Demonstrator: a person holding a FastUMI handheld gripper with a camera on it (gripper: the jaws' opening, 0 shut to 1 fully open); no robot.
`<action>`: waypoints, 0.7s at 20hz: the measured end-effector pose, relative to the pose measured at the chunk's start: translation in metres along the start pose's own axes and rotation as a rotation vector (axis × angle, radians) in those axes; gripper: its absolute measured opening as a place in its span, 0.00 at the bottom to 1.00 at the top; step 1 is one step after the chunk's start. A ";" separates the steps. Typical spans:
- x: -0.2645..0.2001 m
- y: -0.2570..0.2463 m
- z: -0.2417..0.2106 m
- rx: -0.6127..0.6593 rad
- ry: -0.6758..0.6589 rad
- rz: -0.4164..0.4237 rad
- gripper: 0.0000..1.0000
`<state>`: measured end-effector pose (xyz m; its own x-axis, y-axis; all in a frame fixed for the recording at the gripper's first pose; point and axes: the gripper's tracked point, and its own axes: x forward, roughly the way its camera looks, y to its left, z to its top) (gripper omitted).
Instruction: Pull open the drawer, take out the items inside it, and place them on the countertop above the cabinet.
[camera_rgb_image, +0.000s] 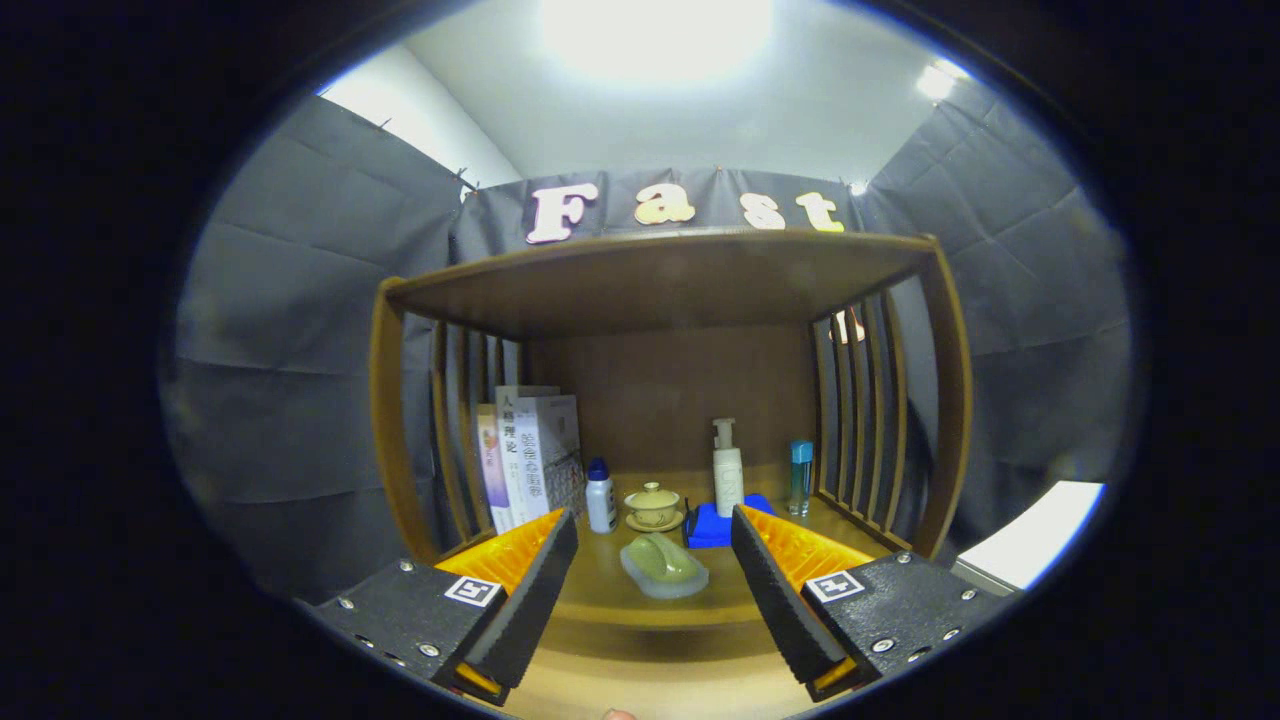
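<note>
Between the two fingers of the tool (655, 560) lies nothing; they stand wide apart and hold no thing. Just ahead of them, on the wooden desk (600, 585) under the shelf roof, lies a green soap (660, 560) in a clear dish (690, 585), in the gap between the fingertips. Beyond it stands a small lidded cup (652, 503) on a saucer. Left of the cup is a white bottle with a blue cap (600, 495), and further left some books (530, 450) lean against the side bars. Right of the cup lies a blue cloth (712, 527), and a tall pump bottle (727, 470) stands on or just behind it; I cannot tell which. Near the right bars stands a slim blue bottle (800, 475).

No drawer can be picked out here; by the task sentence it should be in the cabinet below this desk, so under the tool. Whether it is open or closed I cannot tell.

I judge that the tool is over the desk, either at the start or just after setting one item down. The next move would call for lowering the tool to the drawer front, closing the fingers on the handle or on an item inside, and keeping clear of the soap.
</note>
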<state>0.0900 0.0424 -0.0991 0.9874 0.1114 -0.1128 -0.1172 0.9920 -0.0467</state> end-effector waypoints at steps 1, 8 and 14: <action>-0.019 0.008 -0.003 0.001 -0.005 0.021 0.95; -0.117 0.039 -0.045 -0.046 -0.002 0.081 0.95; -0.142 0.044 -0.084 -0.039 0.030 0.063 0.95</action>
<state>-0.0647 0.0647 -0.1689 0.9743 0.1715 -0.1463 -0.1841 0.9798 -0.0775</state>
